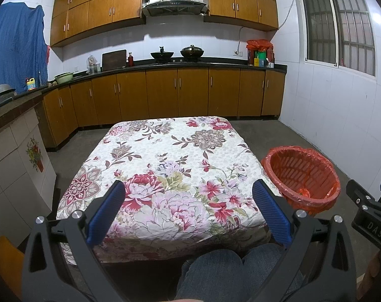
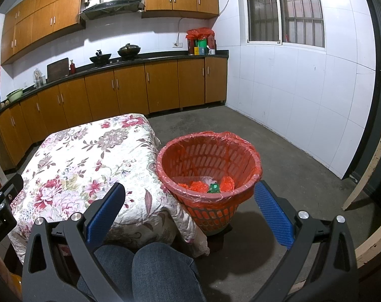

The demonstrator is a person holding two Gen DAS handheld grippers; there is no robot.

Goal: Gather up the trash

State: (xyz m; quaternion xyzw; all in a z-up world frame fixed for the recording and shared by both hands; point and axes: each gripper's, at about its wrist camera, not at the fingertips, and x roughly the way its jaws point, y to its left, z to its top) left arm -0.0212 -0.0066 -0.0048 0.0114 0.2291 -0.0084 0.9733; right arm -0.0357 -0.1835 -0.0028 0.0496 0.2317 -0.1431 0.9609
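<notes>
Premises: a home kitchen. Wooden wall cupboards (image 1: 94,12) run above a dark counter (image 1: 215,63) fitted with matching base cupboards (image 1: 193,91). A steel extractor hood (image 1: 174,3) hangs over two lidded woks (image 1: 176,53) on a hob. White tiled walls (image 1: 328,105), a barred window (image 1: 339,25) and a bare concrete floor (image 2: 278,151). A dish-soap bottle (image 1: 31,84) and green basins (image 1: 63,77) stand on the left run of the counter.

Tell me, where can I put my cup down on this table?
Anywhere on the flowered tablecloth: nothing lies on it from the cabinet end to the knees. The red trash basket crowds only its right edge. Both grippers, left and right, hang open.
</notes>
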